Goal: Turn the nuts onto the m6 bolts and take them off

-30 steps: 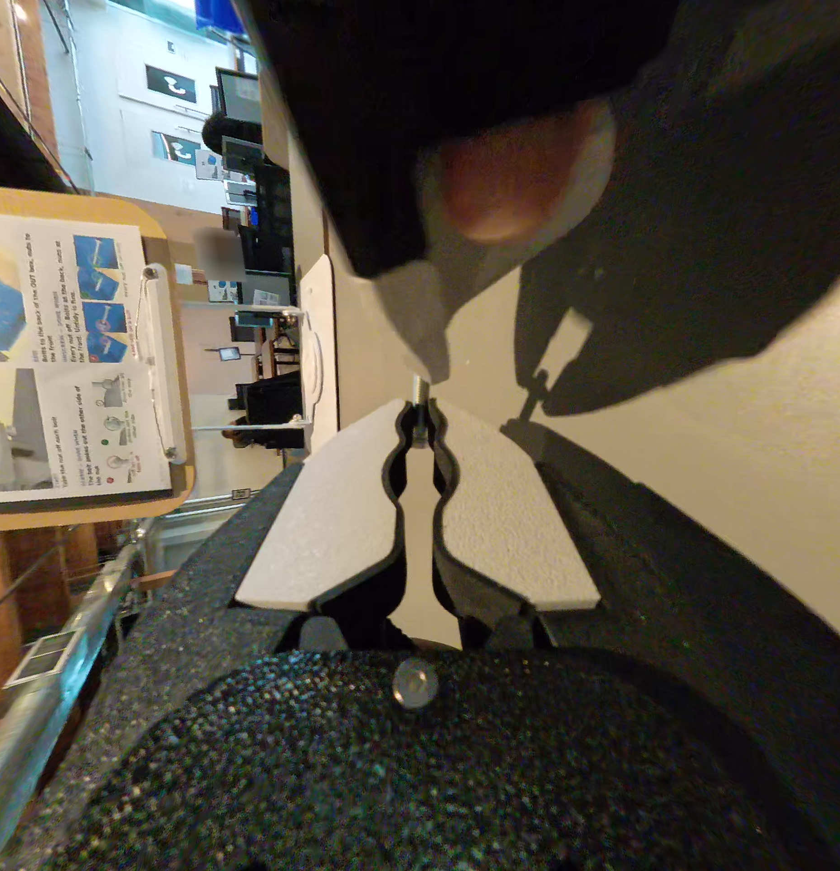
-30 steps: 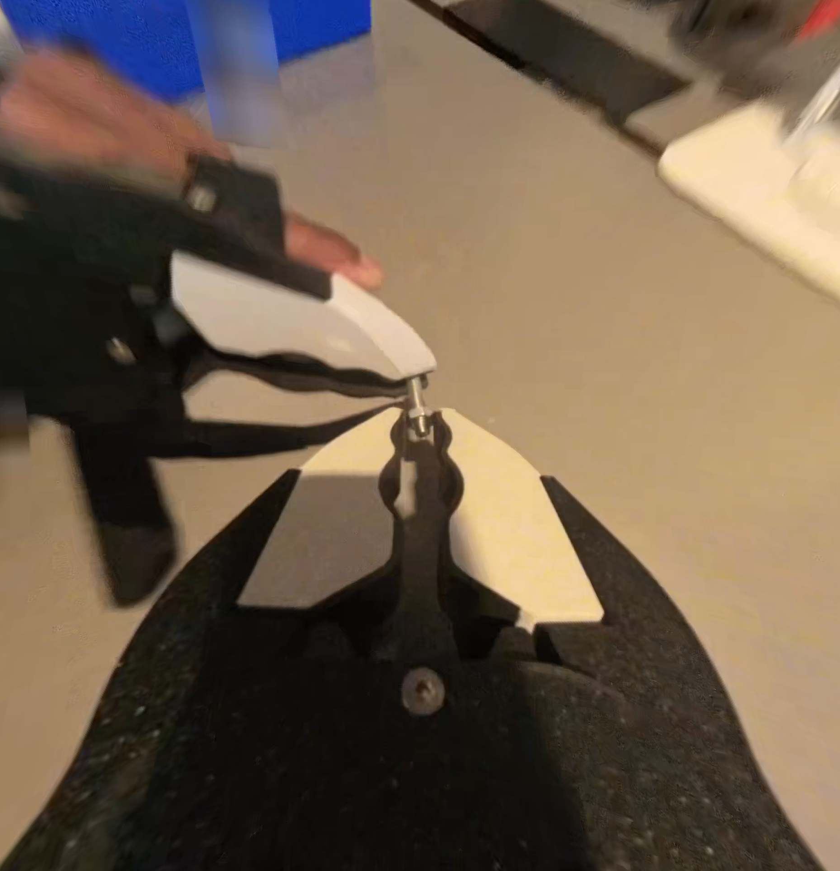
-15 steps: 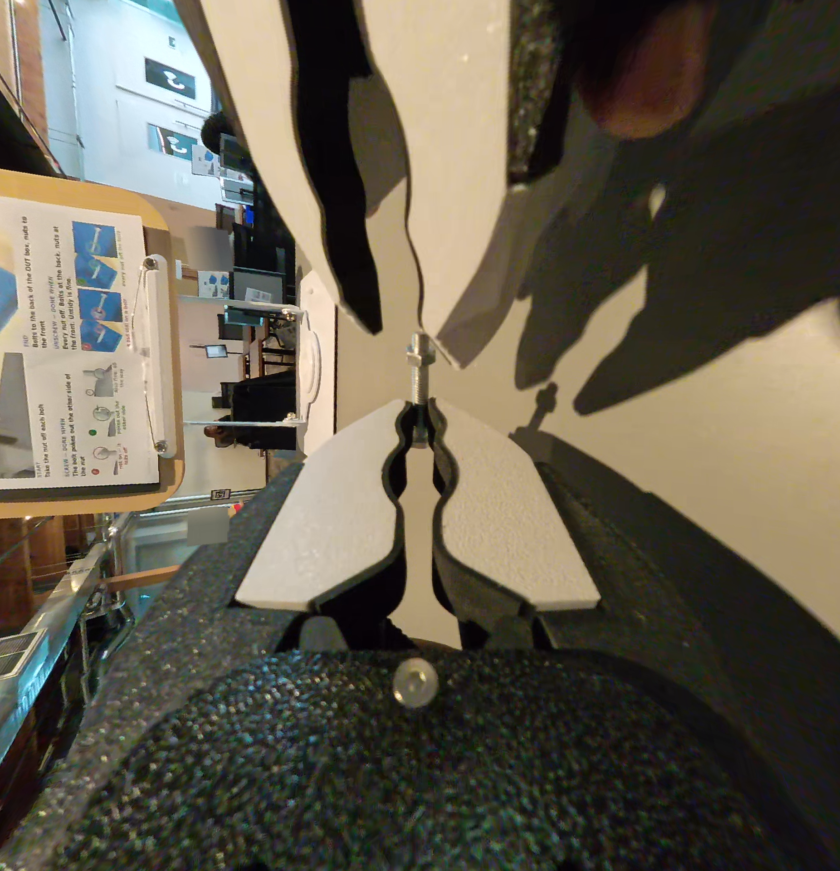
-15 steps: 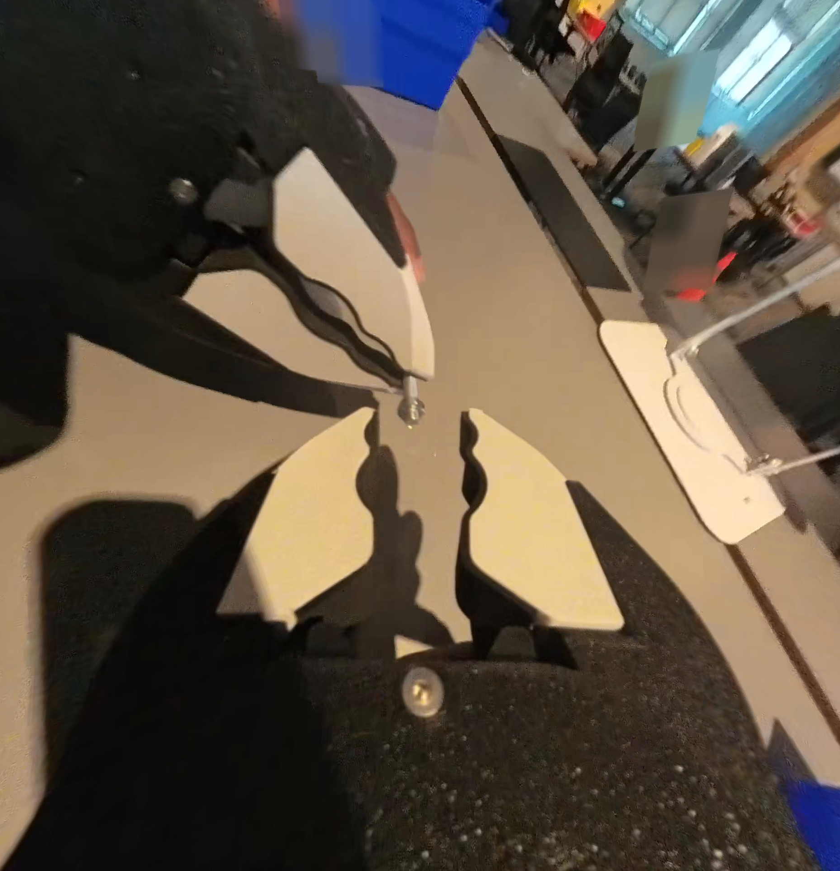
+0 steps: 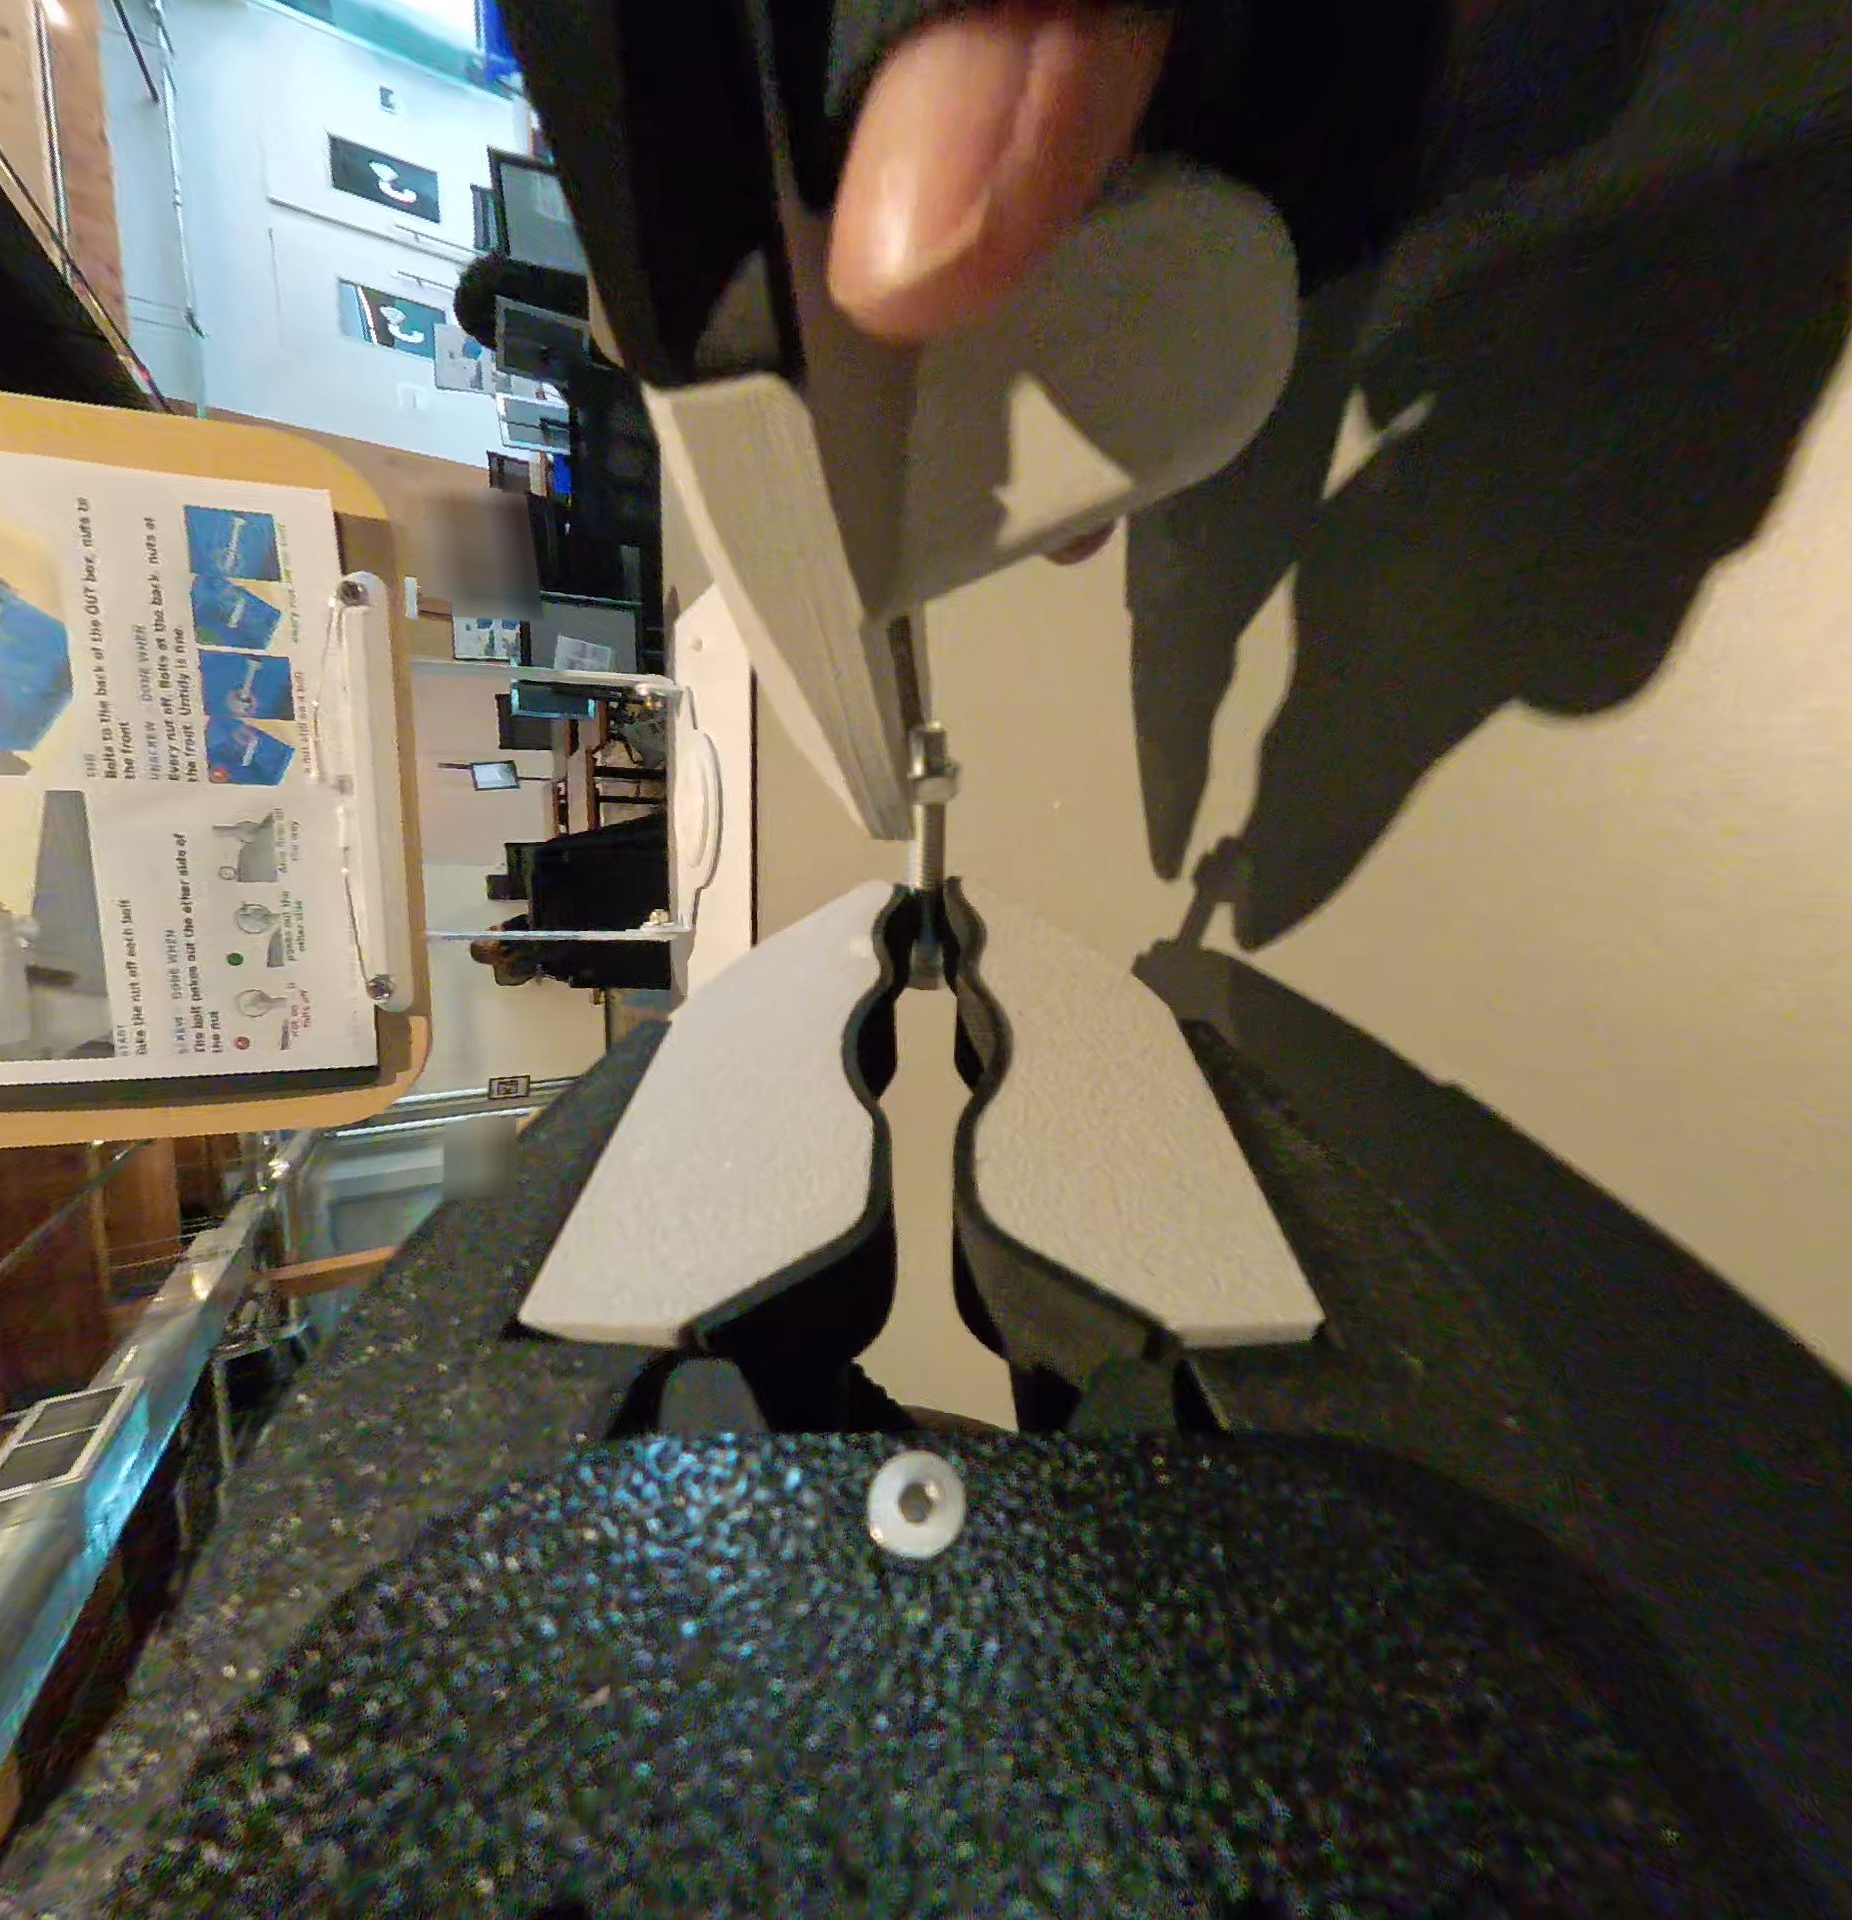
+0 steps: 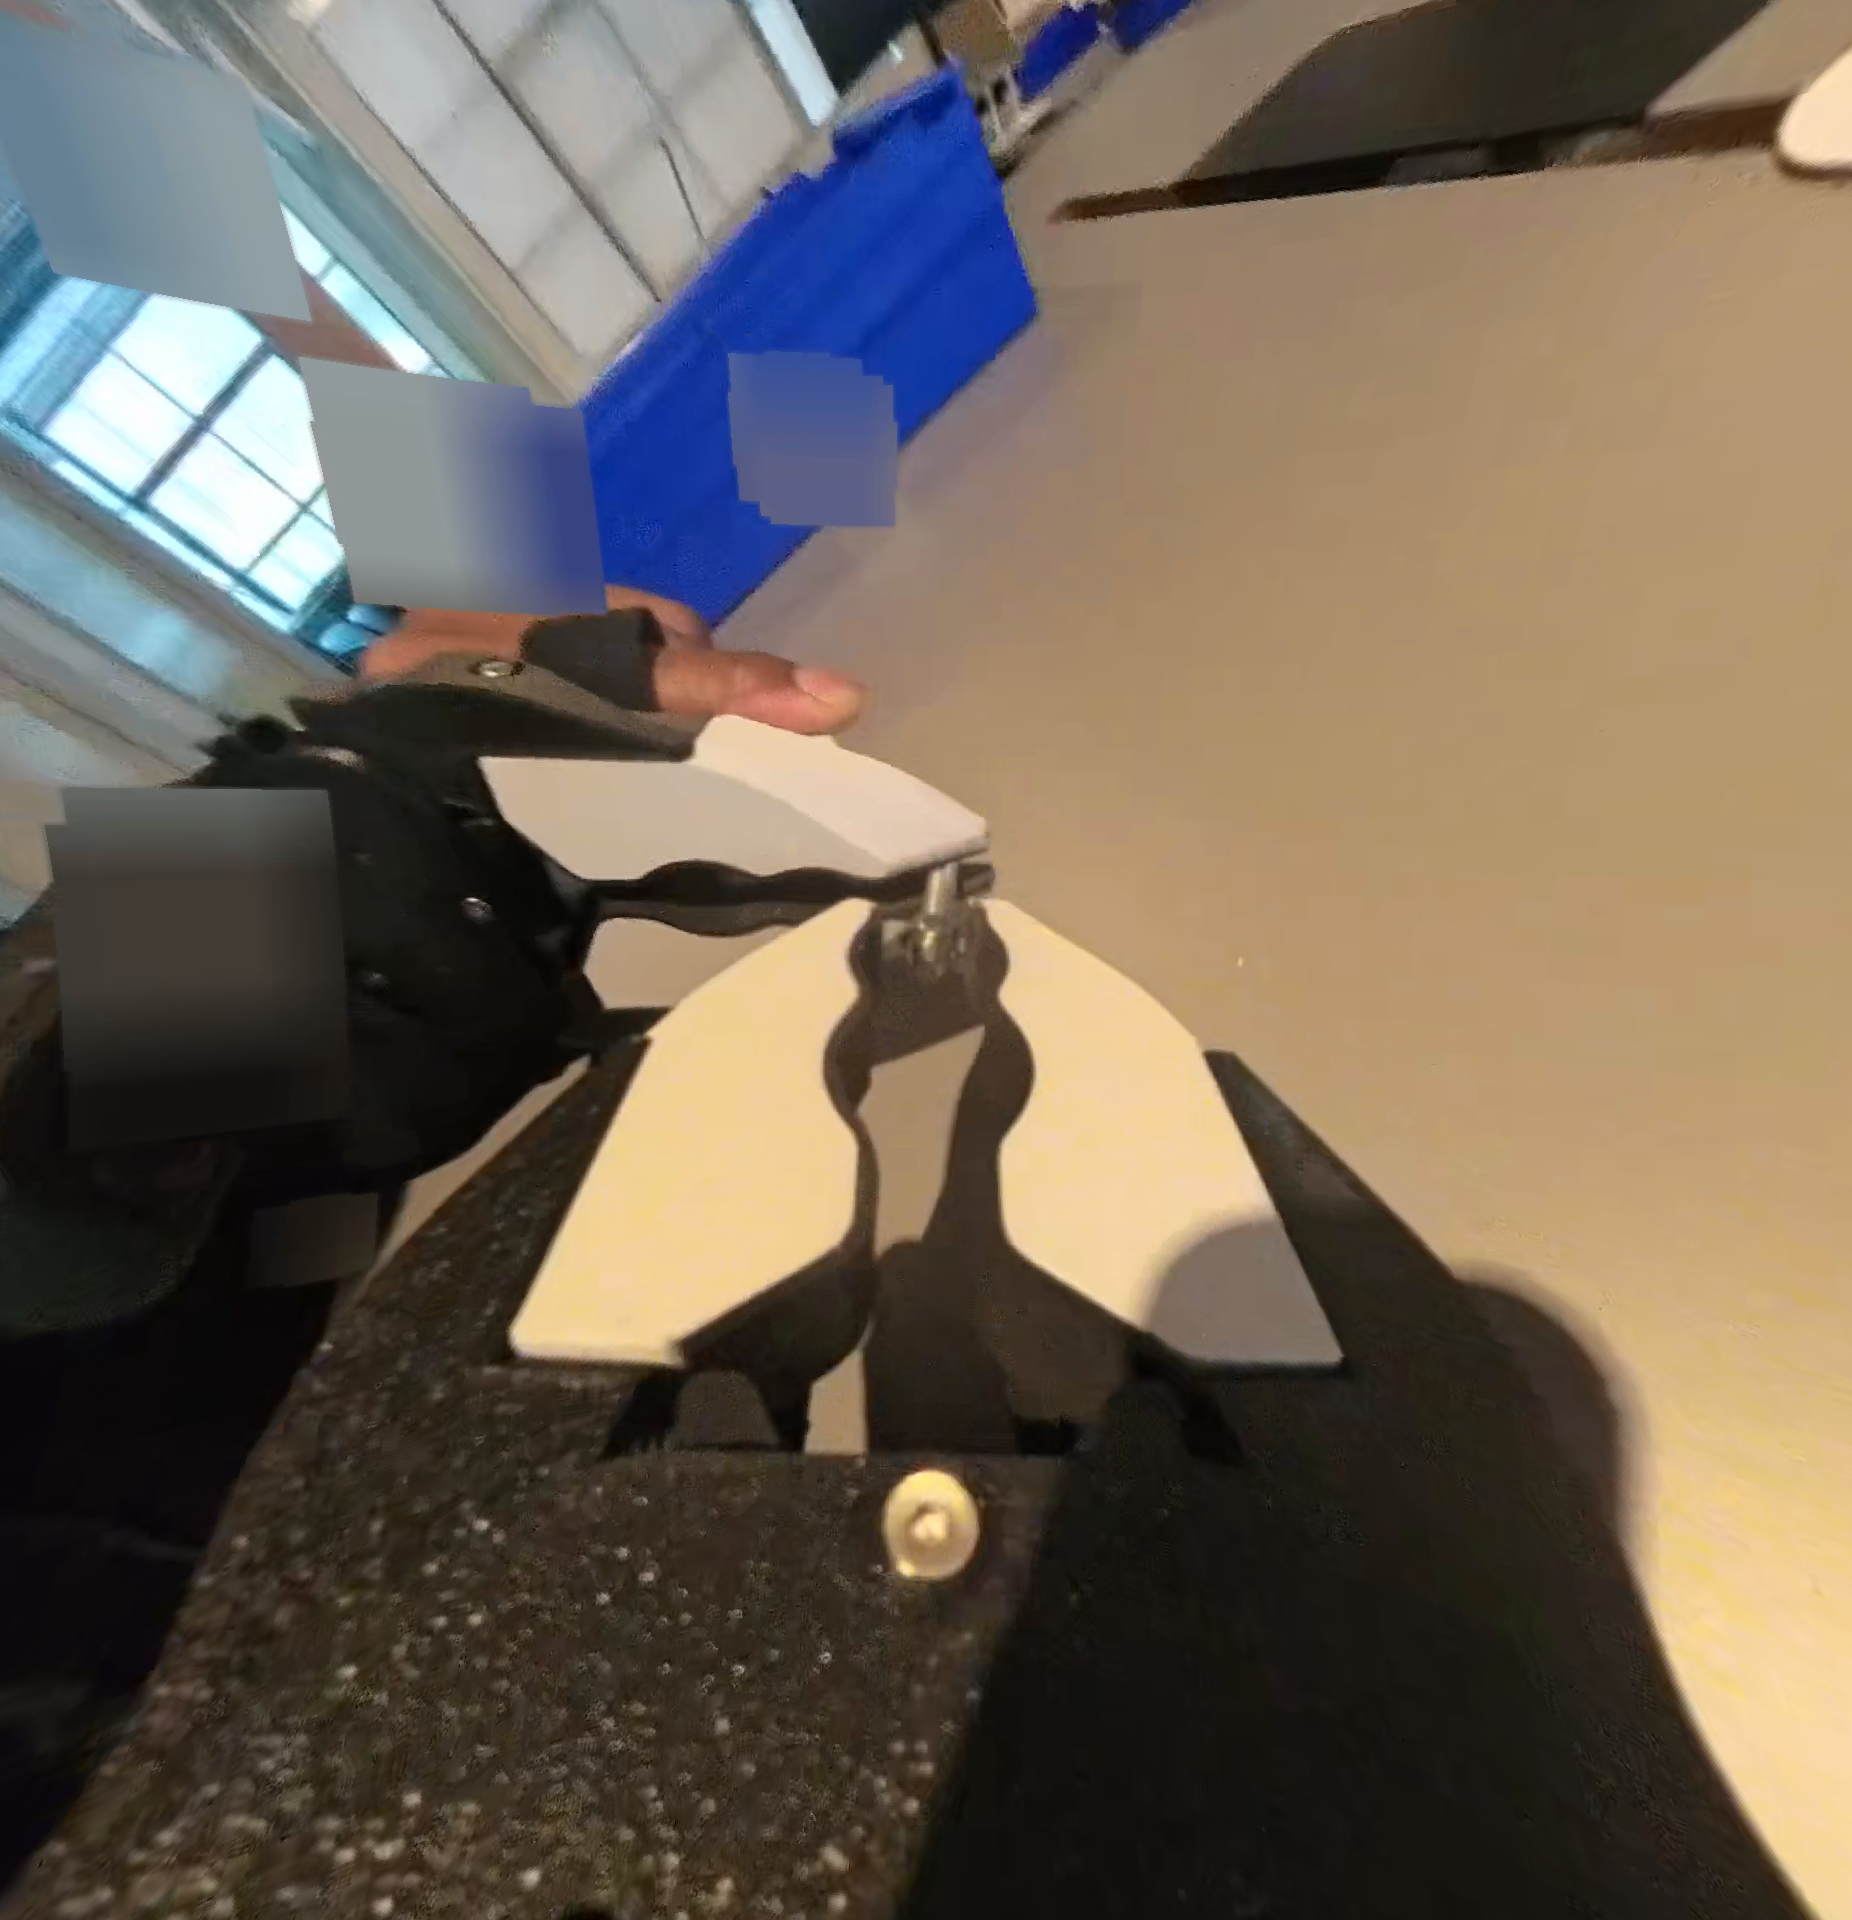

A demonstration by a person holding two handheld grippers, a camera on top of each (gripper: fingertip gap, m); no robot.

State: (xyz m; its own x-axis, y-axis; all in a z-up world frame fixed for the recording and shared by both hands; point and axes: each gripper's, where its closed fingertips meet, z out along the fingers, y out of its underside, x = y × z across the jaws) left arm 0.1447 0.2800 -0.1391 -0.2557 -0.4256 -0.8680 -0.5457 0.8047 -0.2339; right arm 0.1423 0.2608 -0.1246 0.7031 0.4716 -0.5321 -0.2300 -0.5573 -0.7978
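The bolt (image 5: 930,844) is shiny silver, and so is the nut (image 5: 929,755) on it. Next to the bolt, both grippers have white fingers (image 5: 766,1122) on speckled black bodies. Behind the bolt, the table (image 6: 1421,623) is plain beige and the bin (image 6: 849,281) is bright blue.

A silver threaded bolt (image 5: 932,862) stands out from the claw tips, a hex nut (image 5: 930,756) near its far end.

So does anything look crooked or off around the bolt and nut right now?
Nothing stands out. The left gripper is shut on the bolt, whose threaded shank juts straight out past the jaws. The nut sits squarely near its far end, and the right gripper is closed on it. No spill or damage shows on the table.
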